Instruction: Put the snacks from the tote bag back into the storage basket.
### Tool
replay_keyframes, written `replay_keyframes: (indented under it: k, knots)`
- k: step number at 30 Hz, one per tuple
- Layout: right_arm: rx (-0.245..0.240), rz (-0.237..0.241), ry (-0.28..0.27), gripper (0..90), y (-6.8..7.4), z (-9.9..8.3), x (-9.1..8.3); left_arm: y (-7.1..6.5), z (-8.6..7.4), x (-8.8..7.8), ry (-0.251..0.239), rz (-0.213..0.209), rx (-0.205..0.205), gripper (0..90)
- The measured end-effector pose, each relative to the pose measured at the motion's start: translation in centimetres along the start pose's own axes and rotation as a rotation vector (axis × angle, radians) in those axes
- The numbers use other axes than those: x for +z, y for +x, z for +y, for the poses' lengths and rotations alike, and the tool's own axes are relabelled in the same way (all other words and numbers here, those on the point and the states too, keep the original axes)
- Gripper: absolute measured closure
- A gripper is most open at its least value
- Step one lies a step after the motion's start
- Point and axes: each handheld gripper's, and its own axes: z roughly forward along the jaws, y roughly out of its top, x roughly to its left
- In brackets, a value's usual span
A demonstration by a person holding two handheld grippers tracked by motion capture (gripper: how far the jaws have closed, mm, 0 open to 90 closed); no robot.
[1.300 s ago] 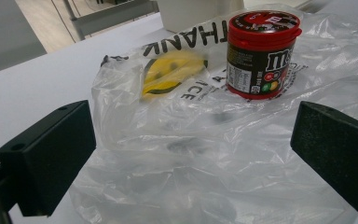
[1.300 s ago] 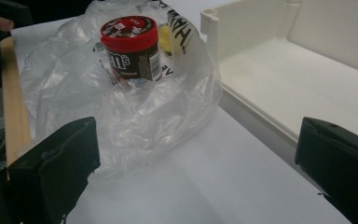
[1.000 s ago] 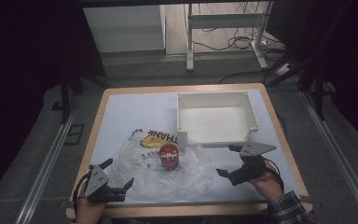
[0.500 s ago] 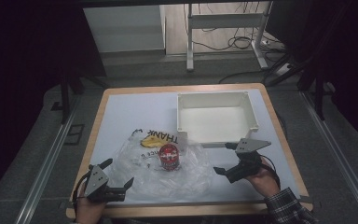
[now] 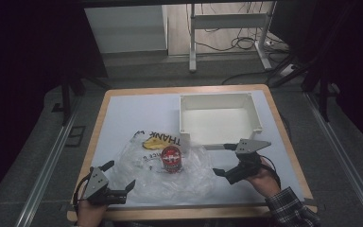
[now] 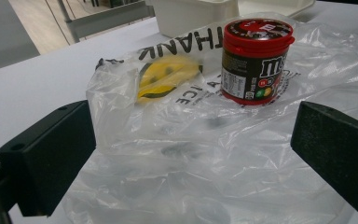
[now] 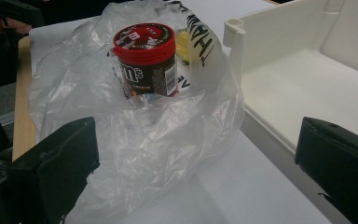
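Care suits this step: both tools, left and right, gape empty beside the plastic bag at lower centre, so pinch film, sparing the candy jar.

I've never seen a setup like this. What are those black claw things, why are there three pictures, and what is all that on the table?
There is no robot here: a person holds a hand tool with two black jaws in each hand, the left gripper and the right gripper. One picture comes from a fixed camera above the table. The other two come from small cameras riding on each gripper, looking out between its jaws. On the table lies a crumpled clear plastic bag with a red-lidded candy jar standing on it, and beside them an empty white bin. Both grippers are open and hold nothing; each points at the bag from its own side.
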Motion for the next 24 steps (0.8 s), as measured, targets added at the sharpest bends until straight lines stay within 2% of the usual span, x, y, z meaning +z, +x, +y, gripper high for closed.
replay_keyframes:
  k: [15, 24]
  knots:
    - [0.012, 0.026, -0.013, 0.0, -0.5, 0.8, 0.9, 0.0, 0.0, 0.0, 0.003, 0.002, 0.001, 0.0]
    - [-0.005, 0.040, 0.012, 0.0, -0.5, 1.1, 1.8, 0.0, 0.0, 0.0, 0.005, 0.003, 0.002, 0.0]
